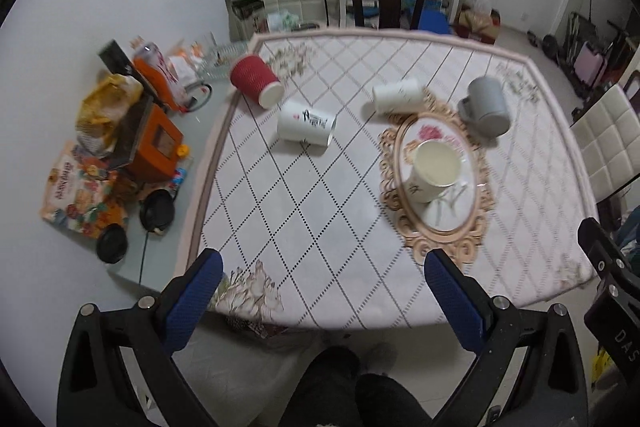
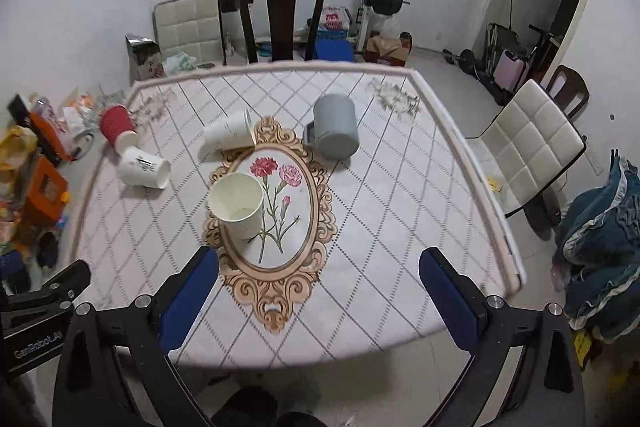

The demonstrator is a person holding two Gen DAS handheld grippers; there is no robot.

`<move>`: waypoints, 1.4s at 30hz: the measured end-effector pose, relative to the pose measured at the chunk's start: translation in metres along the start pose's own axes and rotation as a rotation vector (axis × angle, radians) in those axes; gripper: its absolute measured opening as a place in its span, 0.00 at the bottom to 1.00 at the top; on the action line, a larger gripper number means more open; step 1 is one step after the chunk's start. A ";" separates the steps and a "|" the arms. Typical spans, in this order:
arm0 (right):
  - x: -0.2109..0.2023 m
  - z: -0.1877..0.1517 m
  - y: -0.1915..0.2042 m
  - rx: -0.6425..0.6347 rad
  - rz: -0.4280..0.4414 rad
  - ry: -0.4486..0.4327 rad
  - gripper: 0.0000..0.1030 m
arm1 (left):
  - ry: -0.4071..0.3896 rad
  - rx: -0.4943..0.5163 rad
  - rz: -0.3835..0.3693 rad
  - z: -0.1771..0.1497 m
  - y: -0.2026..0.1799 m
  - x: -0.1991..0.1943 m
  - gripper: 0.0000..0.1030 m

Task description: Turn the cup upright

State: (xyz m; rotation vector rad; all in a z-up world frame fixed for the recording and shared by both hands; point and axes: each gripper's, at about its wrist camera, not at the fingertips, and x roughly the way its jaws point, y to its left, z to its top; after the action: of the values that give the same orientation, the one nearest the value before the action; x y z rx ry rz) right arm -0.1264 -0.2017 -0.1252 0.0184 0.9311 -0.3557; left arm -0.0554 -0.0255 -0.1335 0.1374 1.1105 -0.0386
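Both grippers, left (image 1: 322,281) and right (image 2: 319,277), hang spread and empty, an upright cup (image 2: 237,205) ahead amid four toppled ones.

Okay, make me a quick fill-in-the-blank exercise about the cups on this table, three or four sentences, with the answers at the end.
1. The only cup standing upright is the cream paper cup, which sits on the ____ placemat.
2. The ribbed cup lying near the table's left edge is ____ in colour.
3. The grey mug lies on its ____.
4. Both the left hand-held gripper and the right hand-held gripper hold ____.

Answers: oval floral; red; side; nothing
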 end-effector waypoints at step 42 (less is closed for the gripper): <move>-0.122 0.008 -0.018 -0.012 0.027 -0.027 1.00 | -0.127 -0.002 0.006 -0.006 0.018 -0.096 1.00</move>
State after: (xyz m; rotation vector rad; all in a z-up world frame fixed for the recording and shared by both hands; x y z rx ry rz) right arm -0.1916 -0.1847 -0.0215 0.0151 0.9056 -0.3249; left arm -0.1020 -0.0101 -0.0485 0.1343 0.9835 -0.0404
